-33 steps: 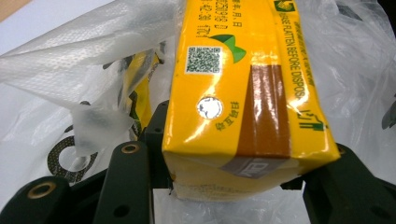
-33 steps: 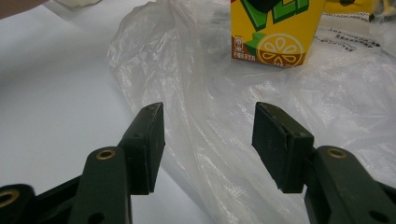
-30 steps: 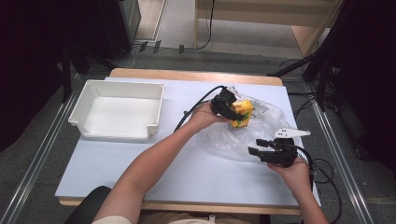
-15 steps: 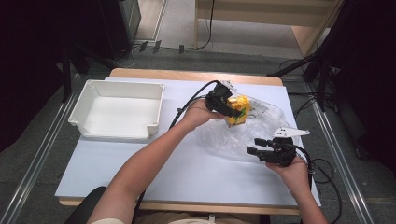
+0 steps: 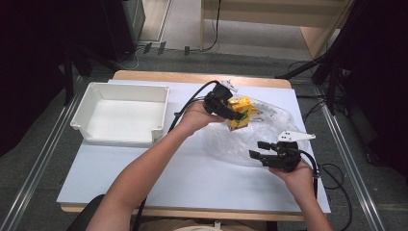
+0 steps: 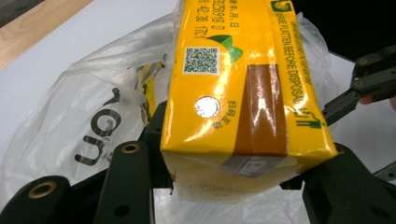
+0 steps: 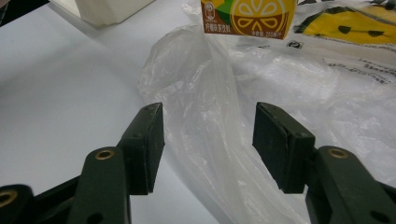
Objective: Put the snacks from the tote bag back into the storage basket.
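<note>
the left gripper (image 5: 234, 111) squeezes a yellow juice carton (image 5: 239, 111) above the clear plastic bag (image 5: 240, 144). the right gripper (image 5: 258, 149) (jaws wide apart) has a bag fold between them, not pinched. white tray (image 5: 120, 134) sits left.

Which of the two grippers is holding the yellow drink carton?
The left gripper: its jaws clamp the yellow drink carton above the clear plastic bag. The right gripper stands open, a fold of the bag loose between its jaws.
</note>
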Demonstrator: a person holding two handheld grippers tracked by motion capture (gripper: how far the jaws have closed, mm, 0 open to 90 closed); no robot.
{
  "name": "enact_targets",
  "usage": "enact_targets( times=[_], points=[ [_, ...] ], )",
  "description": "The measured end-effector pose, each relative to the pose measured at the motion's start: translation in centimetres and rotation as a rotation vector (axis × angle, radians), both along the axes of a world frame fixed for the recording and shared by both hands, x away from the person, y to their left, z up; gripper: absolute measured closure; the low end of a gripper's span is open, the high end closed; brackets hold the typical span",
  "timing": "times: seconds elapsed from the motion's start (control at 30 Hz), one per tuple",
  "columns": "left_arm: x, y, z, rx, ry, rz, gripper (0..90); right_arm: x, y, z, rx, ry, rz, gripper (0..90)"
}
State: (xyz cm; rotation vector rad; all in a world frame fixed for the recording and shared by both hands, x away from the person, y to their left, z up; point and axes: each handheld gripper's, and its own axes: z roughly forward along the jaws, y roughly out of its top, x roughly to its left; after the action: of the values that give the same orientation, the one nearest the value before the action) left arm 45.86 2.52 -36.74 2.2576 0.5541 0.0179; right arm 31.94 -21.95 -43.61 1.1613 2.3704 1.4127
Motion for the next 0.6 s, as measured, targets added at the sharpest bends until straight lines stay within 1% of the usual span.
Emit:
enact_targets(
  times=[0.07,0.17,0.2,0.23,0.3,0.33,0.37,0.43,0.47,0.53,0.6],
  points=[
    [-0.2,0.5,0.2,-0.005,0.0,0.006,52.3,0.1,0.3,0.0,-0.009,0.002,0.004,44.7],
    [-0.4,1.0,0.3,0.002,0.007,0.008,52.3,0.2,0.5,-0.1,-0.013,0.004,0.01,44.6],
    [-0.5,1.2,0.2,0.003,0.008,0.011,52.3,0.2,0.6,-0.1,-0.014,0.007,0.009,44.6],
    [-0.5,1.4,0.2,0.005,0.01,0.013,52.3,0.3,0.7,-0.1,-0.016,0.0,0.012,44.4],
    [-0.5,1.6,0.1,0.004,0.023,0.02,52.3,0.5,0.8,-0.1,-0.012,0.007,0.015,44.0],
    [-0.6,1.7,0.0,0.004,0.026,0.028,52.3,0.7,0.8,-0.1,-0.014,0.011,0.016,44.0],
    [-0.6,1.9,0.0,0.007,0.025,0.025,52.3,0.8,0.9,-0.2,-0.017,0.013,0.013,44.0],
    [-0.9,2.2,-0.1,0.0,0.031,0.033,52.3,0.9,1.2,-0.1,-0.015,0.016,0.012,44.0],
    [-1.0,2.4,-0.1,-0.006,0.034,0.033,52.3,0.9,1.3,-0.1,-0.018,0.009,0.015,44.0],
    [-1.3,2.7,0.0,-0.006,0.029,0.03,52.2,0.9,1.4,-0.1,-0.015,0.009,0.014,44.0],
    [-1.5,2.8,0.1,0.007,0.025,0.032,52.2,1.0,1.6,-0.1,-0.012,0.011,0.012,44.0]
  ],
)
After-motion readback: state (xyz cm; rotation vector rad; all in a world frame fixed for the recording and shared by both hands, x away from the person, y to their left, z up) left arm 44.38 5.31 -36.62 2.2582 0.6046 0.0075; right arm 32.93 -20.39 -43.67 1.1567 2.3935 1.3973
